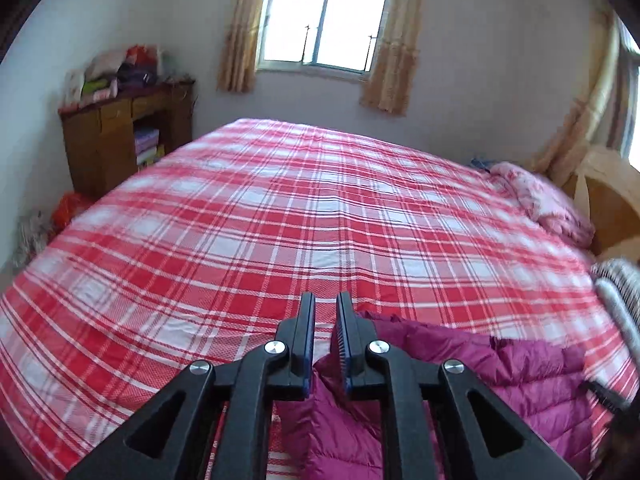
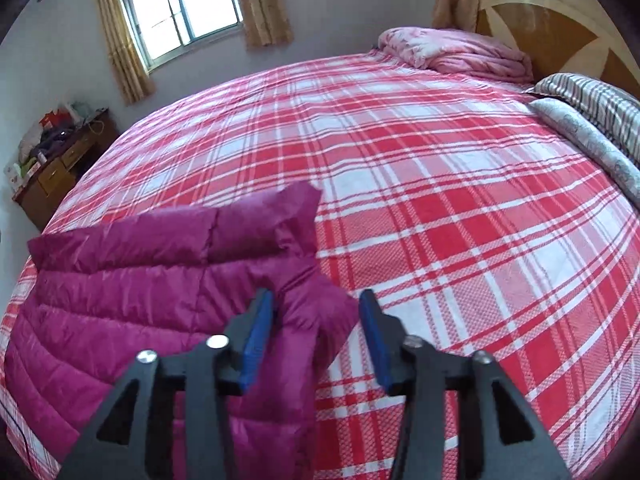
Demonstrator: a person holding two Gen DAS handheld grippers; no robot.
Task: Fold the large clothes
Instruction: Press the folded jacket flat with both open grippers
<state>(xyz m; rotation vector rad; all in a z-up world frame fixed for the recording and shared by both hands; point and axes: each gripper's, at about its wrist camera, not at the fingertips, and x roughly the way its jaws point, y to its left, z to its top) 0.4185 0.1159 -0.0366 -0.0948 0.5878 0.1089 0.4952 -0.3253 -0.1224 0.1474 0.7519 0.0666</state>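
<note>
A magenta quilted puffer jacket (image 2: 132, 288) lies on the near part of the red-and-white plaid bed (image 2: 440, 208). In the left wrist view the jacket (image 1: 500, 364) lies below and to the right of my left gripper (image 1: 325, 304). That gripper's jaws stand nearly together with a narrow gap, above the jacket's edge, and nothing is clearly pinched between them. My right gripper (image 2: 316, 300) is open wide, with the jacket's right edge and a puffy fold between its blue pads (image 2: 256, 340).
A folded pink quilt (image 2: 456, 52) and a striped blanket (image 2: 600, 112) lie at the wooden headboard (image 2: 560, 28). A cluttered wooden desk (image 1: 120, 136) stands at the wall beyond the bed's left side. A curtained window (image 1: 324, 20) is behind.
</note>
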